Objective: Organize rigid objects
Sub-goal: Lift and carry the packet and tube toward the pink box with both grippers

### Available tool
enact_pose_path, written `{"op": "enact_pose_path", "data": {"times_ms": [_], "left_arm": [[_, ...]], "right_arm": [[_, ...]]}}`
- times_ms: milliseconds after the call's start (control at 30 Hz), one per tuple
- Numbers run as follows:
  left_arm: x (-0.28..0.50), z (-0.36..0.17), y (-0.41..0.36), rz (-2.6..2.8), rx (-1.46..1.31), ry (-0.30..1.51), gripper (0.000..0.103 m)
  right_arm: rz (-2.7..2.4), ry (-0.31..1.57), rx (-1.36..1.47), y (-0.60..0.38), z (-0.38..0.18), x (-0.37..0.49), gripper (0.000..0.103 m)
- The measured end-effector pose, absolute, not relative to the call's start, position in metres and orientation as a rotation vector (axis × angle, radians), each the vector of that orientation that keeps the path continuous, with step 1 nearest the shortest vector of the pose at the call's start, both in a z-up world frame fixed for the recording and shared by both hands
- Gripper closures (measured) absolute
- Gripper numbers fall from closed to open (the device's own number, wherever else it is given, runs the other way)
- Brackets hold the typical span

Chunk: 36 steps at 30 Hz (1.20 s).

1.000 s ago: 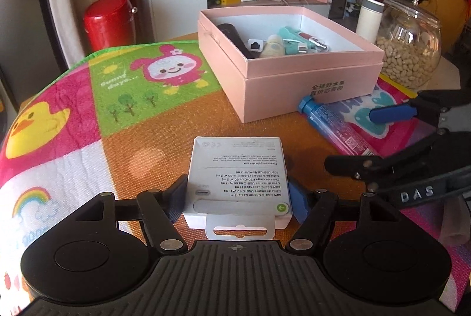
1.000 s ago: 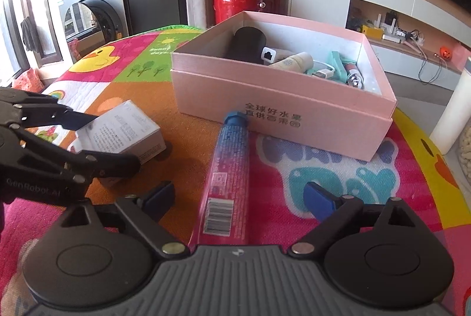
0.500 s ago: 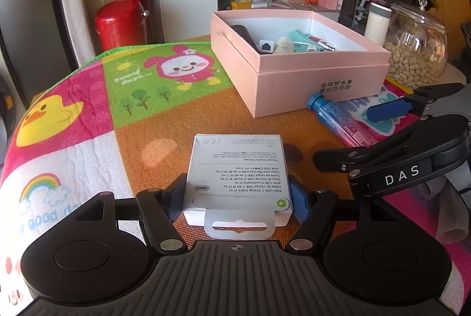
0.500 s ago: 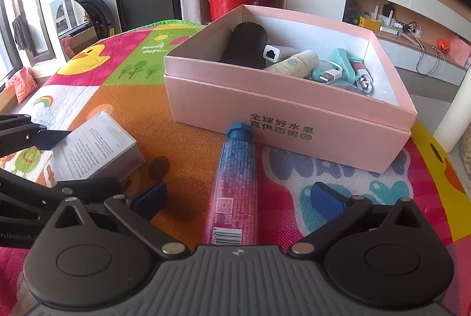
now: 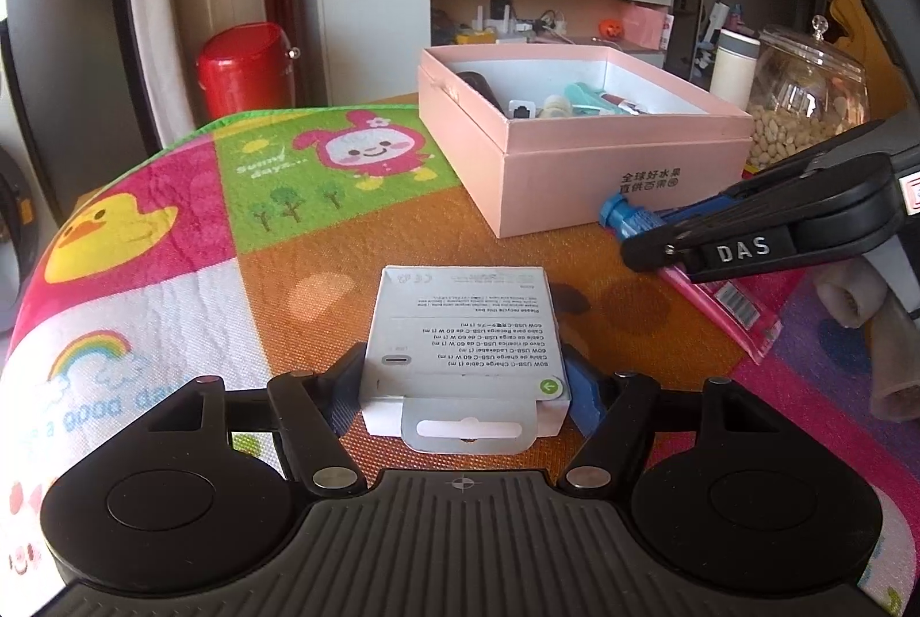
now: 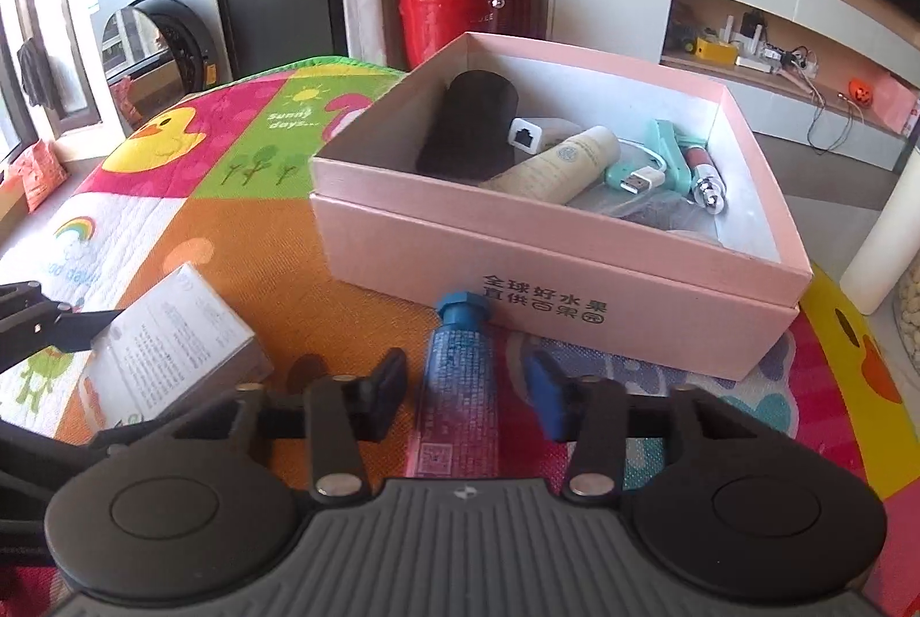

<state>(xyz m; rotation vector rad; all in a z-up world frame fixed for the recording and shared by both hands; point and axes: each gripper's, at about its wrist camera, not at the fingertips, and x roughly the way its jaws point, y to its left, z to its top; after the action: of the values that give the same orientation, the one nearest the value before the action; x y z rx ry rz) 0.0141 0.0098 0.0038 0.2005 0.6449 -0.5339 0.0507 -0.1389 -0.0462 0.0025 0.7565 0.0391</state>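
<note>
While the left gripper (image 5: pixel 463 381) stands clamped on the near end of the white cable box (image 5: pixel 466 329), its pads pressed to both sides, the right gripper (image 6: pixel 466 395) has just been closing around the blue-and-pink tube (image 6: pixel 460 381). Its jaws straddle the tube's middle with a sliver of mat showing on each side, so they do not appear to press on it yet. Both items lie on the colourful mat (image 5: pixel 172 237), the tube's blue cap touching or just short of the front wall of the pink box (image 6: pixel 552 272), where a black case, a cream bottle and a teal cable already sit.

Risk, as I judge it: the tube is soft-looking and rounded, so an off-centre squeeze could let it roll or pivot out during a lift. Lifted tail-first, its cap could catch the box wall. The two grippers work close together and could collide if both swing toward the box at once.

Only the right wrist view shows the box's contents clearly and the gap at the tube; only the left wrist view shows the tube's barcoded tail (image 5: pixel 736 301) and a glass jar (image 5: pixel 805 99) beyond the box.
</note>
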Motion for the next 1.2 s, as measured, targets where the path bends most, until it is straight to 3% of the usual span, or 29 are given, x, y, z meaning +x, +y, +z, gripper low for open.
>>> {"op": "enact_pose_path", "data": {"times_ms": [67, 167, 433, 533, 600, 633, 833, 933, 1000, 1133, 1200], "left_arm": [[0.009, 0.009, 0.012, -0.547, 0.196, 0.605, 0.029], [-0.003, 0.023, 0.012, -0.589, 0.199, 0.540, 0.029], [-0.012, 0.057, -0.001, -0.636, 0.180, 0.495, 0.029], [-0.008, 0.051, -0.002, -0.631, 0.173, 0.549, 0.029], [-0.008, 0.044, -0.002, -0.624, 0.182, 0.568, 0.029], [-0.007, 0.040, -0.001, -0.620, 0.185, 0.576, 0.029], [0.003, 0.021, 0.010, -0.614, 0.152, 0.642, 0.029], [0.004, 0.014, 0.015, -0.616, 0.140, 0.659, 0.029], [0.003, 0.011, 0.019, -0.615, 0.132, 0.663, 0.029], [0.001, 0.011, 0.022, -0.615, 0.115, 0.660, 0.029], [-0.002, 0.014, 0.021, -0.620, 0.115, 0.654, 0.029]], "right_arm": [[0.048, 0.756, -0.002, -0.138, -0.039, 0.040, 0.077], [0.062, 0.738, 0.006, -0.145, -0.025, 0.015, 0.099], [0.082, 0.620, 0.008, -0.168, 0.020, -0.031, 0.099], [0.091, 0.615, 0.010, -0.168, 0.016, -0.027, 0.087], [0.091, 0.613, 0.023, -0.166, 0.007, -0.019, 0.060], [0.087, 0.609, 0.025, -0.164, 0.001, -0.013, 0.056], [0.076, 0.673, 0.076, -0.158, -0.036, 0.036, 0.055], [0.095, 0.701, 0.073, -0.153, -0.047, 0.051, 0.061], [0.115, 0.719, 0.042, -0.147, -0.049, 0.053, 0.076], [0.145, 0.712, 0.007, -0.144, -0.040, 0.037, 0.080], [0.150, 0.697, 0.026, -0.149, -0.029, 0.027, 0.098]]}}
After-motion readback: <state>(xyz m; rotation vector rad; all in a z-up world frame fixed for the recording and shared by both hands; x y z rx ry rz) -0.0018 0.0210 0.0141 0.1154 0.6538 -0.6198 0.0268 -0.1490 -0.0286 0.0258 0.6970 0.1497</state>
